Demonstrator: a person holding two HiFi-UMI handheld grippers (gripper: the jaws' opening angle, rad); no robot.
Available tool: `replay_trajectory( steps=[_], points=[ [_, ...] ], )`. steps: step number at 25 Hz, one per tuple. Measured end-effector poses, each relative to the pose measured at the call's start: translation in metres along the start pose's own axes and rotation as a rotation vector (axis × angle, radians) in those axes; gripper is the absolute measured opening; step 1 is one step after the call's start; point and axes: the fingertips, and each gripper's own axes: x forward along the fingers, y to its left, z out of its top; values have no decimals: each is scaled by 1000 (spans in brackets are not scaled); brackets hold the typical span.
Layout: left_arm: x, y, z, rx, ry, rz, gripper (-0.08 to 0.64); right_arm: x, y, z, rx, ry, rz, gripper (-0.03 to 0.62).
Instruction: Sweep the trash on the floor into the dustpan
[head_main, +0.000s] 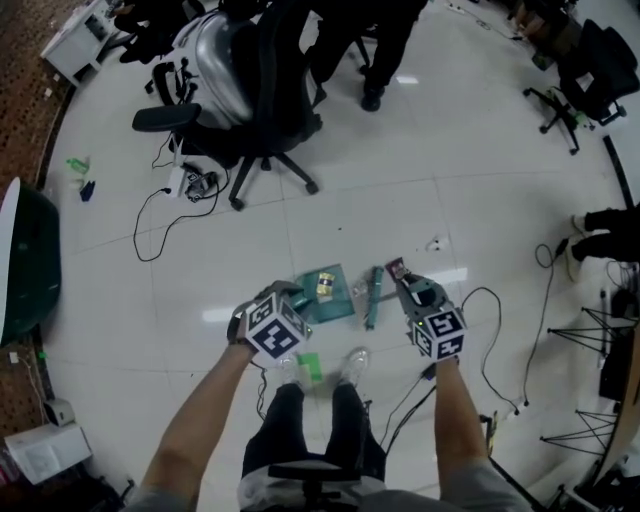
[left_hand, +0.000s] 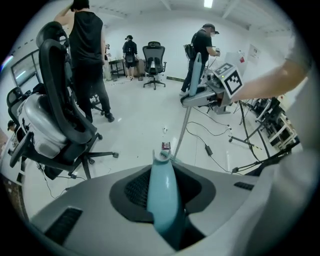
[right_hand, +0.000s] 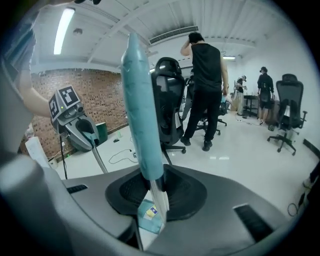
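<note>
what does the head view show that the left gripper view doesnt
Only the head view: the dustpan tray flat on the floor with a yellow scrap in it. Only the left gripper view: the pale blue handle clamped in the left hand-held gripper's jaws, and a ceiling light. Both: the right hand-held gripper on the broom, the office chair, the white floor scrap.

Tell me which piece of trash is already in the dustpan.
The yellow packet: it lies on the teal dustpan. The dark red wrapper and the white scrap lie on bare floor.
</note>
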Motion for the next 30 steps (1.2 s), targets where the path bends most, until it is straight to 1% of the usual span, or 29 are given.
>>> replay_trajectory(
  steps=[2,6,8,11,13,16,19,22,25,27,30],
  points=[
    [3,0,4,-5,-6,-1,101,0,10,-9,53,-3,21,77],
    [5,-1,11,-11,-15,-11,101,-3,34,-21,191,-27,62,89],
    [5,-2,11,-17,-22,-16,103,-4,46,-18,208,-40,92,91],
    [4,0,8,-22,-39,-18,103,-4,65,-10,208,-48,155,89],
    [2,3,6,-20,-53,-15,103,-3,73,-3,202,-49,172,87],
    [-1,8,4,-9,-75,-12,101,-8,81,13,184,-61,143,75],
    [-5,9,9,24,-91,-20,101,-24,79,32,172,-93,85,72],
    [-4,7,22,59,-89,-36,100,-45,70,46,119,-114,23,72],
    [0,2,46,82,-87,-40,100,-70,47,57,89,-136,-16,72],
    [5,-2,65,96,-84,-44,100,-86,28,58,82,-147,-22,71],
    [17,5,90,100,-69,-26,98,-101,-13,58,62,-154,-57,72]
  ],
)
